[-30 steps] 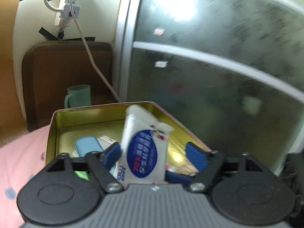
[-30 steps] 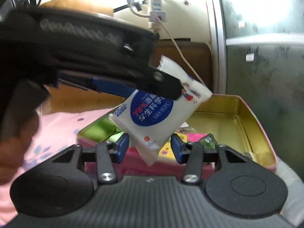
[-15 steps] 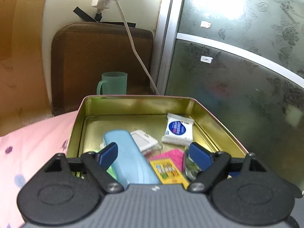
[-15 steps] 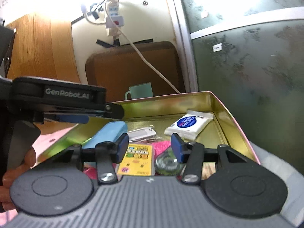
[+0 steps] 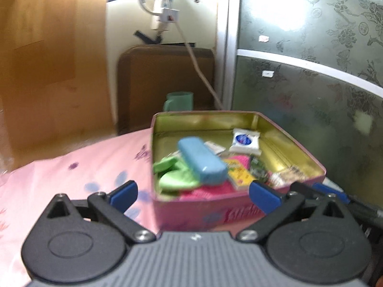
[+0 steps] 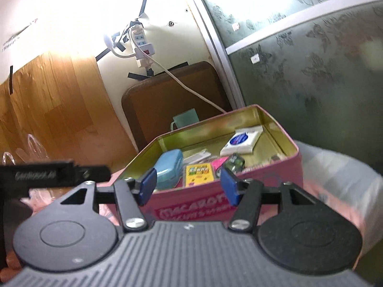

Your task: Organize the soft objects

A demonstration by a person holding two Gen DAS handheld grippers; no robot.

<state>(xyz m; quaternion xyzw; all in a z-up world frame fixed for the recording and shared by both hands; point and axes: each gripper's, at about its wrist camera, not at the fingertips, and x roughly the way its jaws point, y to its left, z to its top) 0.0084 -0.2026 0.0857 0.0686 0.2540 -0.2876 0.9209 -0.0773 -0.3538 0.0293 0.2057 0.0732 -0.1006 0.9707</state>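
Observation:
A pink tin [image 5: 239, 212] [image 6: 282, 169] with a gold inside sits on the pink bedspread. In it lie a white tissue pack with a blue label [image 5: 245, 141] [image 6: 241, 141], a light blue case [image 5: 202, 159] [image 6: 168, 168], green cloth [image 5: 174, 174], a pink cloth [image 5: 215, 190], a yellow card [image 6: 198, 171] and a small dark green object [image 6: 233, 161]. My left gripper [image 5: 192, 195] is open and empty, just short of the tin's near wall. My right gripper [image 6: 190, 186] is open and empty, in front of the tin. The left gripper's body [image 6: 52, 173] shows at the left of the right wrist view.
A brown headboard [image 5: 165, 81] stands behind the tin with a green mug [image 5: 178, 101] in front of it. A white power strip [image 6: 142, 47] and cable hang on the wall. A frosted glass door [image 5: 311, 83] is at the right, wood panelling [image 5: 47, 71] at the left.
One second ago my left gripper held the tissue pack above the tin. The pack now lies in the tin's far right part, and both grippers have drawn back from the tin, open.

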